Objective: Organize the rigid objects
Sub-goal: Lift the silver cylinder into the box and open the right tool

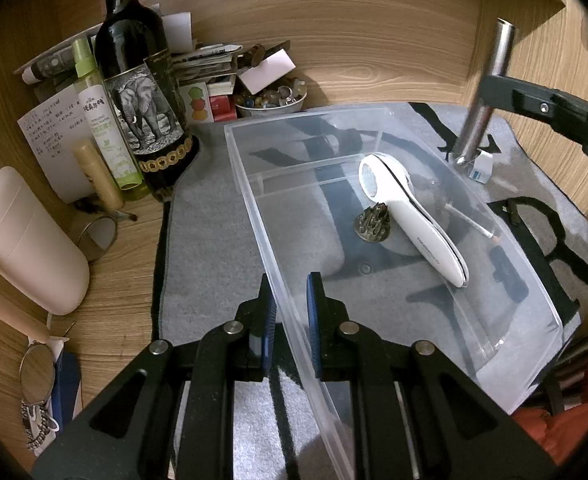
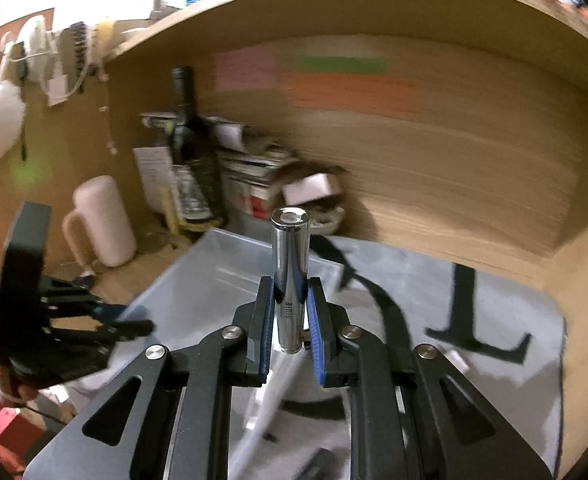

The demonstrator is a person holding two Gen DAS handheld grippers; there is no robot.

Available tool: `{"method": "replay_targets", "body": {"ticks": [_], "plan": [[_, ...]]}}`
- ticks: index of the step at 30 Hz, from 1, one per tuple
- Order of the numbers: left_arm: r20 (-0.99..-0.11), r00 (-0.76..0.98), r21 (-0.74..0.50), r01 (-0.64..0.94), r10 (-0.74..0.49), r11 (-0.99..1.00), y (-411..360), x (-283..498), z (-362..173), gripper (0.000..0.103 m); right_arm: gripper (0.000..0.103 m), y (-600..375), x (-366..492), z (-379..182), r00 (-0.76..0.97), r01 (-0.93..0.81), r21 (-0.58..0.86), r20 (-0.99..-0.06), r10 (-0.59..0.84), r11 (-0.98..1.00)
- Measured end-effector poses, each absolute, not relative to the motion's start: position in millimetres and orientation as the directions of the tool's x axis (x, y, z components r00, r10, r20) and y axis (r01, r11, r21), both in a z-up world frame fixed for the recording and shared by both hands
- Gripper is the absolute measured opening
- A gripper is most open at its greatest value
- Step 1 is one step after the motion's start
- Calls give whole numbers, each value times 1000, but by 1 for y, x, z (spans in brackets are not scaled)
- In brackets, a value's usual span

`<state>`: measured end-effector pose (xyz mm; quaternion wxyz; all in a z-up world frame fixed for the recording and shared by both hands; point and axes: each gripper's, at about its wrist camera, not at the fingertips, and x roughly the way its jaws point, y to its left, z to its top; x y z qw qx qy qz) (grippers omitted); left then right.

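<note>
Left wrist view: left gripper (image 1: 287, 300) has its blue pads clamped on the near-left wall of a clear plastic bin (image 1: 542, 312), one pad inside the wall and one outside. The bin sits on a grey mat (image 1: 210, 216) with black markings. Inside lie a white handheld device (image 1: 410, 216), its long axis running from the far middle to the near right with the round head at the far end, a small dark ridged metal piece (image 1: 374, 224) touching its left side, and a thin stick (image 1: 470, 222). At far right, the right gripper (image 1: 490, 90) holds a silver metal cylinder (image 1: 488, 92) nearly upright, leaning slightly right at the top.

Right wrist view, blurred: the right gripper (image 2: 290, 312) pinches the silver metal cylinder's (image 2: 290, 264) lower half, its long axis upright between the pads, the flat top end pointing up, over the bin (image 2: 214, 272).
</note>
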<state>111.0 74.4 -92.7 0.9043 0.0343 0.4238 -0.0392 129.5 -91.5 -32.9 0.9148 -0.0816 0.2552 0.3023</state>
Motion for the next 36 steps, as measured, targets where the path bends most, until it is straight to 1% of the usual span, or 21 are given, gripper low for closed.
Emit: {"method": "replay_targets", "body": {"ticks": [2,7,20,33,35,36], "plan": [[-769,638,29,100,-42,995,74,111,-93,13,15,-80,130,-34,661,-625,7,-527,534,781],[-769,638,28,100,-42,995,74,111,-93,13,15,-52,133,-48,613,-668,-15,-577,539,744],[-768,639,28,101,-43,994,73,112,-93,13,15,-31,156,-90,511,-687,-16,-721,467,727],[-765,642,24,103,-48,994,74,111,-93,13,15,-24,159,-92,509,-688,-44,-741,438,725],[-764,643,22,104,-51,994,73,111,-93,13,21,-23,160,-93,507,-685,-46,-747,430,728],[-764,644,21,104,-52,994,74,110,-93,13,29,-23,161,-93,508,-682,-47,-748,427,730]]}}
